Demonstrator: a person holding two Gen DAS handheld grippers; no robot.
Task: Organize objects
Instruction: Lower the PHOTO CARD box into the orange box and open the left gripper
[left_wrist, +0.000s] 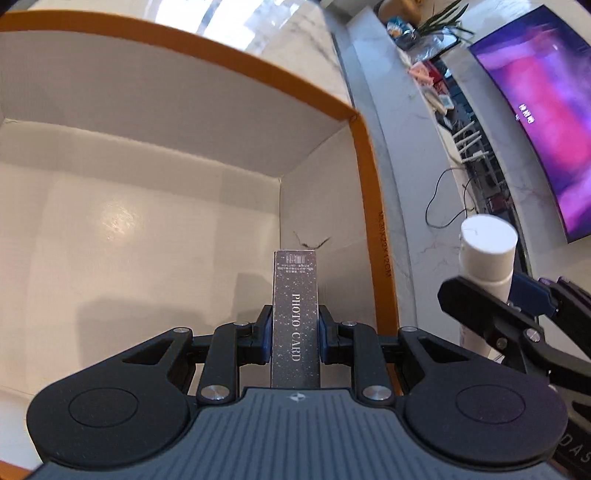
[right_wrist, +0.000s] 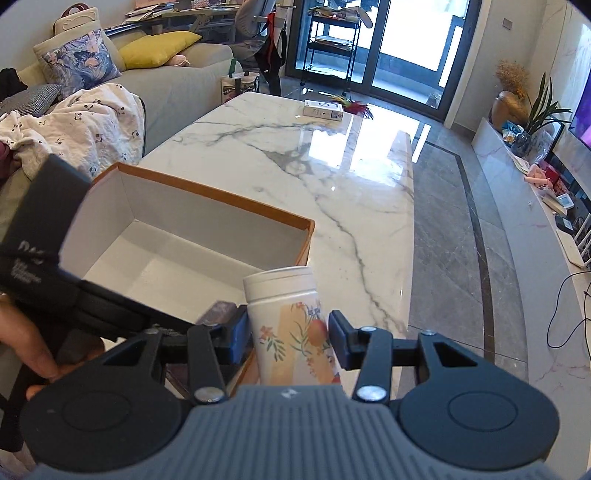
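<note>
marble table (right_wrist: 332, 177) carried the orange-rimmed box (left_wrist: 236, 70), empty inside. left gripper (left_wrist: 295, 334) angled down into it, pinching the photo card pack (left_wrist: 295, 314); right gripper (right_wrist: 286, 336) waited just outside the rim, pads clamping the floral tube (right_wrist: 291, 325). risk, as i judged it: both tools crowded one corner (very close) and could knock together.

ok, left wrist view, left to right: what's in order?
Orange-rimmed box interior → photo card box in the left gripper → box's right wall → white tube in the right gripper → TV screen.
</note>
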